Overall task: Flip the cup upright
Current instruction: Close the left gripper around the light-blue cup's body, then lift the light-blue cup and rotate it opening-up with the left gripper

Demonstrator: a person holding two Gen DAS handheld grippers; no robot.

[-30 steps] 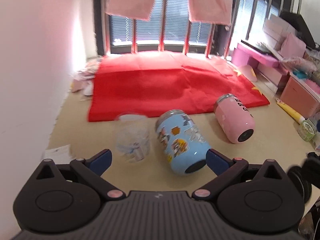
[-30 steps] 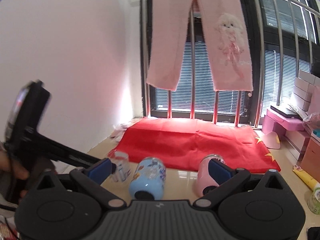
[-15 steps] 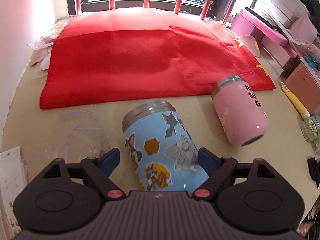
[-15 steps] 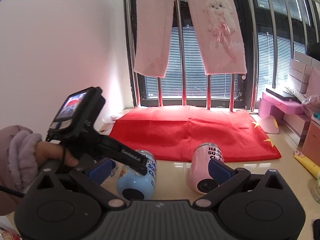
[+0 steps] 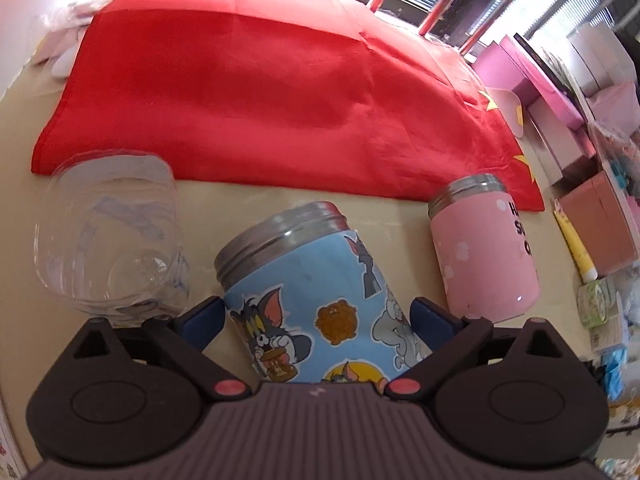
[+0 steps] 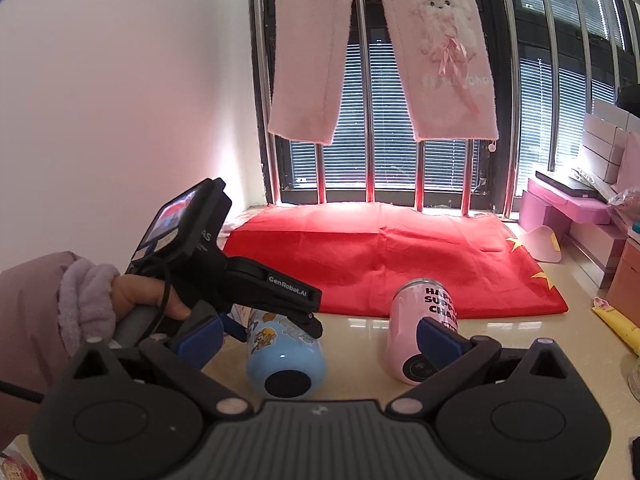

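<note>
- Straddling the blue cup [image 5: 320,300], the left tool [image 5: 318,314] now has one blue fingertip on each side of the sticker-covered body at the lower centre of the left wrist view; a second ago the cup lay ahead of the fingers, well apart from them.
- At the left of that frame, a clear plastic cup [image 5: 108,236] lies on its side on the beige counter [image 5: 224,208], just beside the left fingertip.
- In the centre, the blue cup lies on its side, steel rim pointing toward the red cloth [image 5: 272,96] and dark base toward the camera.
- The left tool's jaws are spread, close to the cup walls; I cannot tell whether the pads already touch.
- To the right, a pink cup [image 5: 484,248] also lies tipped, apart from the blue one.
- In the right wrist view, the right tool [image 6: 318,332] hangs wide apart and empty, holding nothing.
- Judging from this, the approach is done; closing on the blue cup and rotating it onto its base remain.
</note>
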